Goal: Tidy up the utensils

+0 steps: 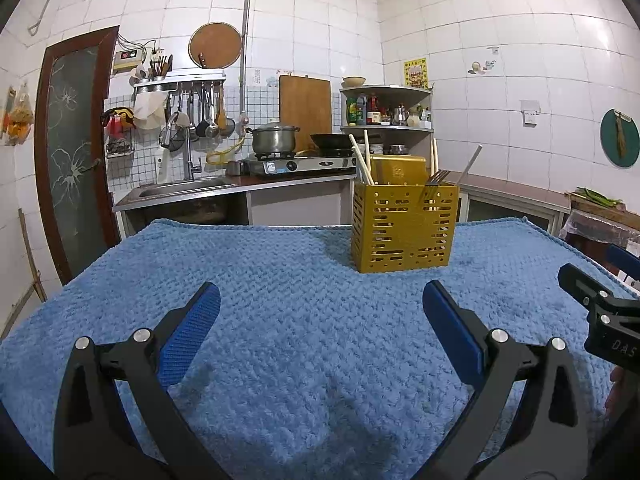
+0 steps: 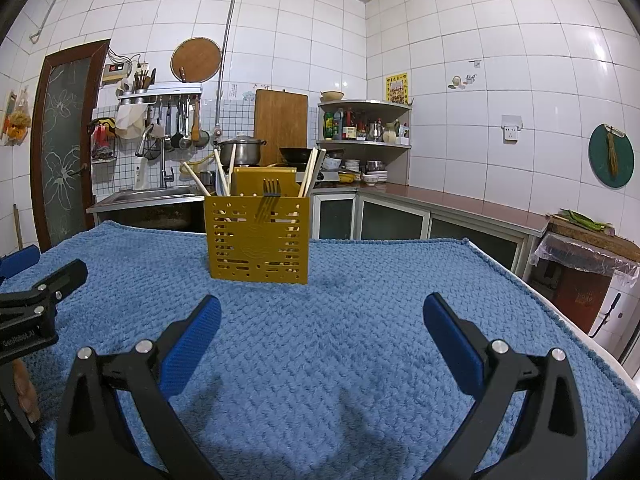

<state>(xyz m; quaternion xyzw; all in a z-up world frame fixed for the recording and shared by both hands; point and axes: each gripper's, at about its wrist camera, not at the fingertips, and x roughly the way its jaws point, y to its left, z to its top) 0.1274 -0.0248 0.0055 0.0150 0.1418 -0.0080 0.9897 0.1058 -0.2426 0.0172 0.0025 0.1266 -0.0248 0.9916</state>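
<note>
Caddy (image 2: 258,236): yellow slotted box, upright on the blue cloth (image 2: 360,340) over the worktop, towards the far edge.
Contents: a fork (image 2: 270,196) and chopsticks (image 2: 310,172) stand upright inside; no loose utensil shows on the cloth.
Left hand-held gripper (image 1: 322,308): released, empty; caddy lies ahead and to its right.
Right hand-held gripper (image 2: 322,312): released, empty; caddy lies ahead and slightly left.
Nearer: cannot tell; both sit well apart from the caddy.
Judgement: sorting looks close to done.
</note>
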